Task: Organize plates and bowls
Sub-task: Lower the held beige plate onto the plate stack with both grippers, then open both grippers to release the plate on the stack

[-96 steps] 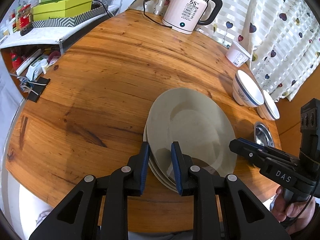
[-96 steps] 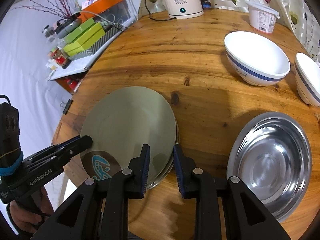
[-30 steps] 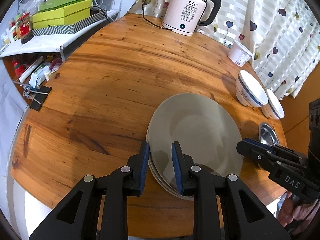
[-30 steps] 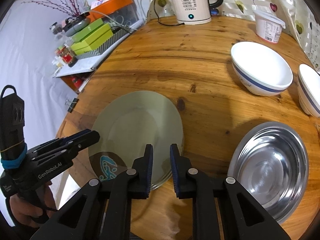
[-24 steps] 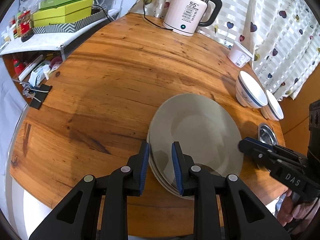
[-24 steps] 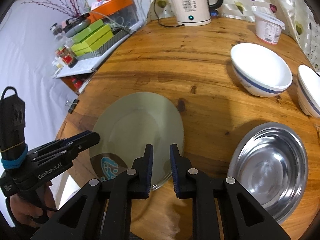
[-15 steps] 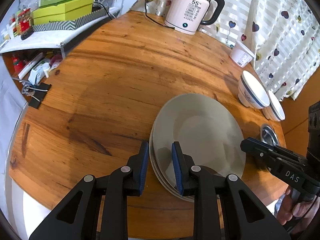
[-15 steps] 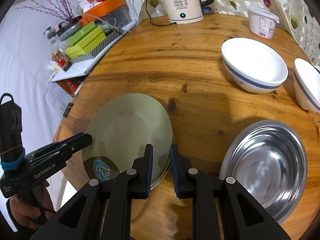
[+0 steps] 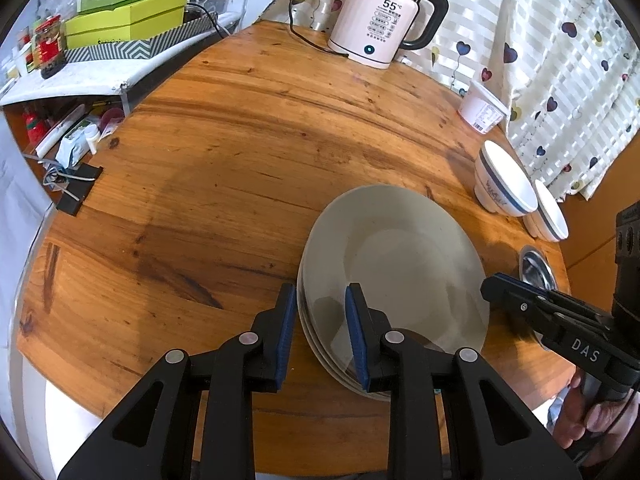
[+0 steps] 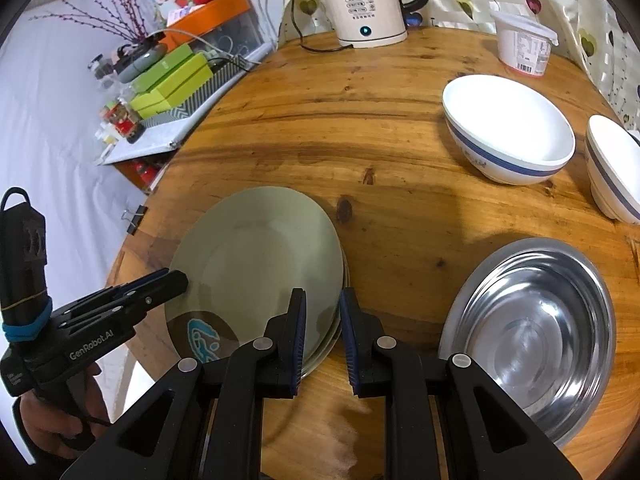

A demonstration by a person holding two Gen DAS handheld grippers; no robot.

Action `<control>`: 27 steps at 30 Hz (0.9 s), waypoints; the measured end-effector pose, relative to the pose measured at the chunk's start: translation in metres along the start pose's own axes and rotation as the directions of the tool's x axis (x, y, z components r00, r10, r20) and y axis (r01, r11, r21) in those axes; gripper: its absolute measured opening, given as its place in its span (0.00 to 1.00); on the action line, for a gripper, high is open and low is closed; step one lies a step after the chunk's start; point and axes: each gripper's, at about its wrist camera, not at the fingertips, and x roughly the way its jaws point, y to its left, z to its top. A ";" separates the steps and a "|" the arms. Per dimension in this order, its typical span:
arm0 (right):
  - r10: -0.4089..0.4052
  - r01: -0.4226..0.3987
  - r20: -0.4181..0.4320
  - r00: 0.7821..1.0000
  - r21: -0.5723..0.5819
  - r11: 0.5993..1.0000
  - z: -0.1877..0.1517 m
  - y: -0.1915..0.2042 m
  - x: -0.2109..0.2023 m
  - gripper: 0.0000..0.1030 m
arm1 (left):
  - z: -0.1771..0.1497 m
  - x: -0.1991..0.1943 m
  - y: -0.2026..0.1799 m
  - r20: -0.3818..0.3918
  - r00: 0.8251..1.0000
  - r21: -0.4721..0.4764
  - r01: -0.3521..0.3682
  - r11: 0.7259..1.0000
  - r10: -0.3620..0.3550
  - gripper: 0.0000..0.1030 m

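Round and wooden, the surface (image 9: 224, 168) carries a stack of grey-green plates (image 9: 394, 268) near its front edge, a steel bowl (image 10: 532, 332) just to the stack's right, and two white bowls with blue bands further back on that side, the larger (image 10: 508, 132) beside the smaller (image 10: 612, 168). A pink kettle (image 9: 380, 20) and a white tub (image 10: 524, 42) stand at the far rim, in front of a heart-print curtain (image 9: 552, 40). The left gripper (image 9: 320, 332) straddles the stack's left edge, its jaws opening, one blue pad outside the rim and one over the top plate (neither pad is seen pressing on it). The right gripper (image 10: 323, 338) straddles the stack's right edge with its fingers (image 10: 298, 336) only narrowly apart, and whether they pinch the rim cannot be told. A cluttered shelf (image 9: 80, 76) with green boxes (image 9: 128, 12) stands off to the left.
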 end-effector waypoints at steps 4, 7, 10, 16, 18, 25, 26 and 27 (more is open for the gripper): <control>0.011 -0.011 0.015 1.000 -0.001 1.000 -0.001 -0.001 -0.010 0.17 | 0.003 -0.011 0.005 0.027 1.000 -0.011 0.005 1.000 -0.005 0.26; 0.021 -0.021 0.028 0.999 -0.006 1.000 0.000 -0.001 -0.019 0.17 | 0.007 -0.020 0.012 0.051 0.999 -0.025 0.004 1.000 -0.003 0.26; 0.026 -0.025 0.049 0.998 -0.022 0.999 -0.002 -0.002 -0.029 0.21 | 0.010 -0.028 0.018 0.072 0.997 -0.039 -0.001 0.999 0.004 0.26; 0.033 -0.029 0.088 0.996 -0.040 0.999 -0.006 -0.004 -0.044 0.28 | 0.008 -0.036 0.016 0.085 0.996 -0.042 0.006 0.999 -0.002 0.26; 0.039 -0.035 0.091 0.995 -0.041 0.999 -0.007 -0.006 -0.047 0.29 | 0.008 -0.037 0.012 0.084 0.996 -0.033 0.014 0.999 -0.011 0.26; 0.042 -0.038 0.102 0.994 -0.034 0.999 -0.009 -0.013 -0.059 0.31 | 0.007 -0.037 -0.005 0.082 0.996 0.000 0.025 1.000 -0.025 0.26; 0.038 -0.034 0.105 0.994 -0.032 0.999 -0.010 -0.014 -0.061 0.31 | 0.007 -0.037 -0.007 0.081 0.996 0.004 0.026 1.000 -0.027 0.26; 0.033 -0.030 0.108 0.994 -0.031 0.999 -0.010 -0.015 -0.063 0.31 | 0.007 -0.037 -0.010 0.080 0.996 0.009 0.028 1.000 -0.028 0.26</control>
